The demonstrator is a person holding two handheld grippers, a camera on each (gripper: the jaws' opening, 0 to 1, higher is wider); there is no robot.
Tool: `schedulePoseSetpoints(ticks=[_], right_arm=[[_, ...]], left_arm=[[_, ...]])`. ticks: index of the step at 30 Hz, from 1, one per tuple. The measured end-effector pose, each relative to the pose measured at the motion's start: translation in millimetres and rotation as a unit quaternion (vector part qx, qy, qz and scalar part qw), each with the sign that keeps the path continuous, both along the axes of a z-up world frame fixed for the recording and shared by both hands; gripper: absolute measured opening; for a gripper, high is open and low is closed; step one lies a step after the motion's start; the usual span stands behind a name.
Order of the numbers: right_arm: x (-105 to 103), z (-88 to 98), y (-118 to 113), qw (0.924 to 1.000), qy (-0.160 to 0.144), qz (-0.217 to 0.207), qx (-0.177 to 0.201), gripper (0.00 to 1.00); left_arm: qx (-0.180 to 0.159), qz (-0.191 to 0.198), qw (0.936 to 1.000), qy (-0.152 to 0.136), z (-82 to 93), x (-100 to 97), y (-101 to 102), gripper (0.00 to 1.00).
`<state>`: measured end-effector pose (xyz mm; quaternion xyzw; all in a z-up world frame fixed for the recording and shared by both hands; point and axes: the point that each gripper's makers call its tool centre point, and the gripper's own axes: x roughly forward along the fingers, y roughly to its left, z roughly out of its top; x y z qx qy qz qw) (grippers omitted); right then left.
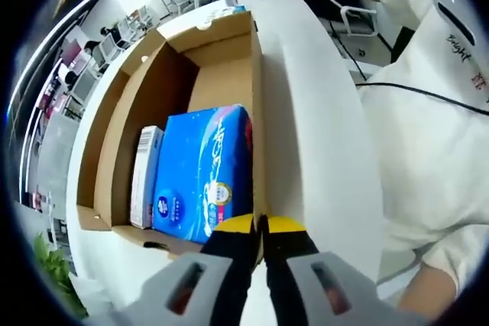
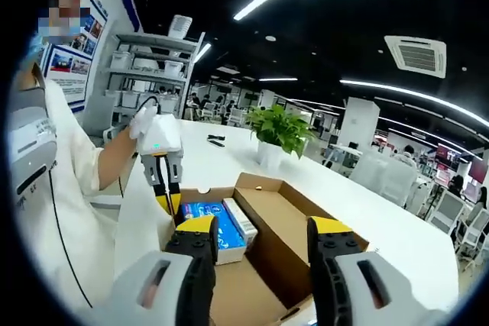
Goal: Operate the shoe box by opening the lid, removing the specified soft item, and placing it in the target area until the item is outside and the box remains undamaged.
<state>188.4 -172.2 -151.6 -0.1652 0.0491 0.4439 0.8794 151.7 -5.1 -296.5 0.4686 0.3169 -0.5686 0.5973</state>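
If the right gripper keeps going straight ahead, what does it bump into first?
Probably the inside of the open cardboard box: the right gripper is open and points into its bare part, beside the blue pack. Depth is hard to judge.

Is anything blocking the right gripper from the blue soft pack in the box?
Nothing covers the blue soft tissue pack: the brown cardboard shoe box is open. The left gripper, jaws closed on the box wall beside it, crowds that side. The right gripper is open.

White sleeve (image 1: 428, 150) with a black cable; grey claw (image 2: 261, 238) tips seemingly yellow-capped over black.
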Motion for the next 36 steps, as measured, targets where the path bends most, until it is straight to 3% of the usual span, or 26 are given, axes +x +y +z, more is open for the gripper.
schedulePoseSetpoints(ticks=[11, 15, 23, 30, 33, 36], right_arm=[[8.4, -31.2, 30.7, 0.9979, 0.025, 0.042, -0.043, 0.46], [9.1, -42.5, 44.6, 0.9956, 0.024, 0.064, -0.063, 0.45], [14.6, -65.5, 66.9, 0.9901, 0.052, 0.094, -0.09, 0.45], [13.4, -61.8, 79.7, 0.9873, 0.066, 0.12, -0.081, 0.51], [16.5, -65.6, 81.6, 0.9858, 0.056, 0.117, -0.107, 0.5], [16.4, -68.7, 85.8, 0.9845, 0.066, 0.125, -0.104, 0.51]], left_arm=[[-0.006, -0.001, 1.0, -0.003, 0.8, 0.6, 1.2, 0.03], [-0.01, -0.003, 0.9999, -0.004, 1.2, 1.4, 0.9, 0.03], [-0.008, 0.002, 1.0, -0.002, 0.6, 1.8, 1.2, 0.04], [-0.01, 0.002, 0.9999, -0.006, -0.1, 1.8, 0.6, 0.04], [-0.01, 0.002, 0.9999, -0.005, -0.2, 1.6, 0.4, 0.04], [-0.012, 0.001, 0.9999, -0.006, -0.5, 1.6, 0.1, 0.04]])
